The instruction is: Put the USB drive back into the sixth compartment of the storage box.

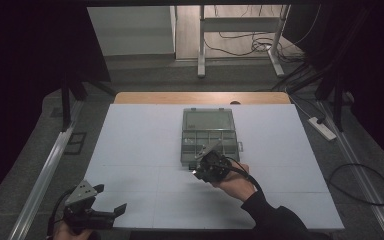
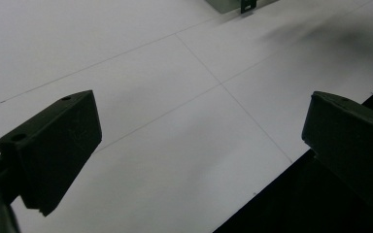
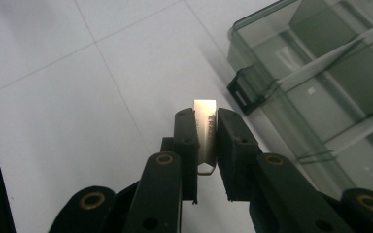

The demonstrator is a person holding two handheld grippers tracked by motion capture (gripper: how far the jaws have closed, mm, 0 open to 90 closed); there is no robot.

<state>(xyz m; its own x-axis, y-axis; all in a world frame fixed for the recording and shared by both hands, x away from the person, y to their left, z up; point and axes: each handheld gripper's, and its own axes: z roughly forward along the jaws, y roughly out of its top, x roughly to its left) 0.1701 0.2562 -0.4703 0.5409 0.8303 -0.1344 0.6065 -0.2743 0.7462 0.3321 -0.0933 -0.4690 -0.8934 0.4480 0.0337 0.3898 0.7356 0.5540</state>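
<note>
A small metal piece [image 3: 205, 127] is pinched in the right gripper [image 3: 205, 133] above the white table [image 1: 140, 150], beside a clear compartment box [image 1: 209, 137]. The left gripper [image 1: 111, 200] stands spread over the table's near edge; grey floor and cables [image 1: 245, 42] lie beyond.

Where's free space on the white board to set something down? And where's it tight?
Bare white board runs left of the compartment box, from the far edge to the open left gripper. Right of the box is bare too, out to the board's right edge. Tight spot: the box's near edge, where the right gripper holds a small metal piece beside the latch.
</note>
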